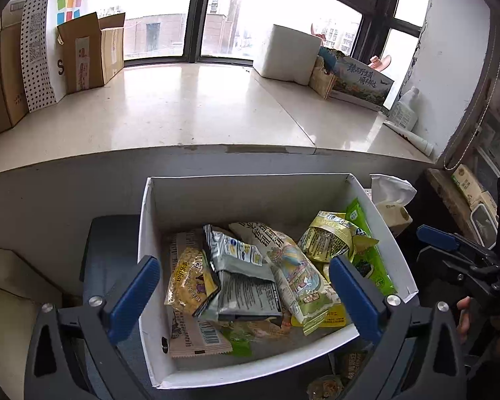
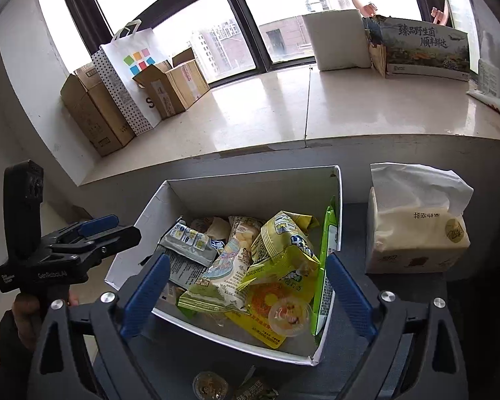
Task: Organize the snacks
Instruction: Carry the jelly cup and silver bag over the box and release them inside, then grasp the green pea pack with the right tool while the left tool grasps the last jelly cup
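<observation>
Left wrist view: a pale sill under a big window carries cartons at 11 o'clock and a printed box at 1 o'clock. Below it a white box sits on a dark seat, filled with snack packets. The left gripper is spread wide and holds nothing; its blue fingers straddle the box's near half, above the packets. The packets look light, soft and crinkly, likely slippery; a pinch on a flat sealed edge seems safest. The right gripper shows at 3 o'clock, side-on; I cannot tell its opening here.

Right wrist view: same sill and window, a paper bag at 11 o'clock. The right gripper is wide open and empty, above the box's near rim. A small clear cup lies on the packets at 5 o'clock, stiffer but crushable. A second cup and a packet lie outside, at 6 o'clock. A tissue pack stands just right. The left gripper sits at 9 o'clock.
</observation>
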### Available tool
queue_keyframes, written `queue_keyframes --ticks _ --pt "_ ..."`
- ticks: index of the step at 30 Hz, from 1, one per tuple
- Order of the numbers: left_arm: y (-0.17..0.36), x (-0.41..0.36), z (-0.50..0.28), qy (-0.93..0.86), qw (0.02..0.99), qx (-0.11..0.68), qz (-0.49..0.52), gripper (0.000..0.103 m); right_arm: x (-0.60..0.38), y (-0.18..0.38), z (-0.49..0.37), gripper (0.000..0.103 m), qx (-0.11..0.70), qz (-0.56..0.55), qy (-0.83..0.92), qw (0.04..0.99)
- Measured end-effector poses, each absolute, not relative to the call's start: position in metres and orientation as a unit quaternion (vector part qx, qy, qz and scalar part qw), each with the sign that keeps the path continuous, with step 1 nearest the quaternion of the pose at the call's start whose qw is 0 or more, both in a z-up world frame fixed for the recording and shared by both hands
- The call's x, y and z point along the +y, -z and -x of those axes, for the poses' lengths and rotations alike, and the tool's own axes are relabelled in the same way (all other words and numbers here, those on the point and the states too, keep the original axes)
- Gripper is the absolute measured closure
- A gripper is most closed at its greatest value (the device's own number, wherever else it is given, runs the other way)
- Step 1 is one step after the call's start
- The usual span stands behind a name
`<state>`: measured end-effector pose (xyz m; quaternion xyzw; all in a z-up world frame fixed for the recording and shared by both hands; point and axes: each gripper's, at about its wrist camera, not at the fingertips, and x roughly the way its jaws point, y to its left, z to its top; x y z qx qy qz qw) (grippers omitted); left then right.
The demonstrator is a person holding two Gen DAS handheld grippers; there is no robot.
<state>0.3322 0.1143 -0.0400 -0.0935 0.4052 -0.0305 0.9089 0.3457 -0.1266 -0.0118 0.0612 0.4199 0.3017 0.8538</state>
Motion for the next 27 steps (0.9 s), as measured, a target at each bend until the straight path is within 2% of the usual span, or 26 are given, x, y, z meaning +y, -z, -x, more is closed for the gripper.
queue_keyframes --ticks 3,5,9,17,20,27 --pt "0.040 0.113 -0.325 0.029 0.910 0.403 0.090 0.000 -0.134 0.008 -0.341 0.005 0.408 -0.071 -0.301 0.859" --pt "0.038 0.113 -0.321 0.027 0.911 0.401 0.091 0.000 -0.137 0.004 -0.338 0.000 0.402 -0.073 -0.296 0.864" --pt "0.024 0.112 -0.300 0.039 0.918 0.383 0.097 0.000 -0.144 -0.008 -0.325 0.000 0.382 -0.071 -0.300 0.871" --pt "-0.006 0.083 -0.203 0.063 0.941 0.326 0.065 0.000 -0.169 -0.025 -0.259 0.000 0.342 -0.082 -0.332 0.875" --pt "-0.001 0.070 -0.164 0.077 0.943 0.317 0.061 0.000 -0.179 -0.018 -0.225 0.000 0.328 -0.084 -0.342 0.877" --pt "0.038 0.047 -0.116 0.070 0.934 0.346 0.055 0.000 -0.194 0.025 -0.169 0.000 0.357 -0.067 -0.344 0.866"
